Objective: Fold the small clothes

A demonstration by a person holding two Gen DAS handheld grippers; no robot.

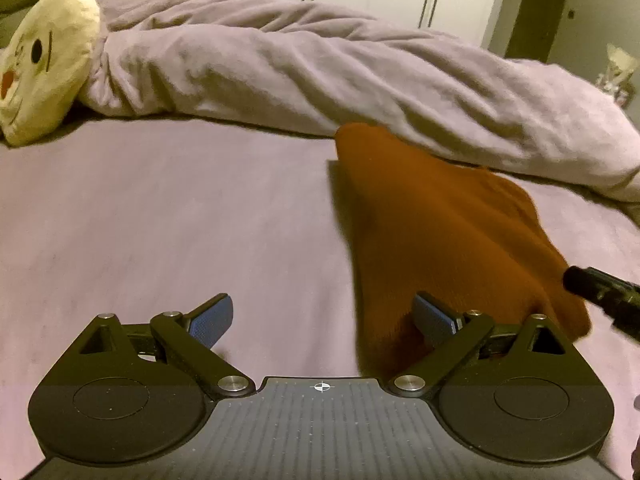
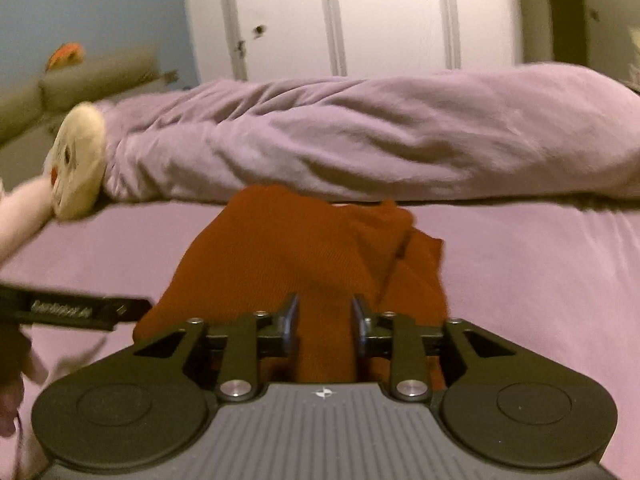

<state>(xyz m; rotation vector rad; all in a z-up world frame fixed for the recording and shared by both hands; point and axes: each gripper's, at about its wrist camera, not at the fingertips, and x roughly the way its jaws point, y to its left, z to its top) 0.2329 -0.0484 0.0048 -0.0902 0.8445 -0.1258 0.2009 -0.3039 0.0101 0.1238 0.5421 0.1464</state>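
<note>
Left wrist view: left hand-held gripper (image 1: 322,322) spread wide, empty, low over bed (image 1: 160,220). Rust-orange garment (image 1: 440,240) lies on lilac sheet, right of centre, far end touching rumpled duvet (image 1: 320,64). Long axis runs from gripper away toward duvet. Near edge partly under right pad (image 1: 434,318).

Right wrist view: right hand-held gripper (image 2: 325,322) partly parted, fabric between pads, no firm grasp evident. Garment (image 2: 300,256) bunched, overlapping layers at right. Judgement: fold early or midway; squaring and final fold left.

Bare sheet (image 1: 160,220) lies open left of the rust garment (image 1: 440,232); the bunched duvet (image 1: 320,72) blocks the far side.
</note>
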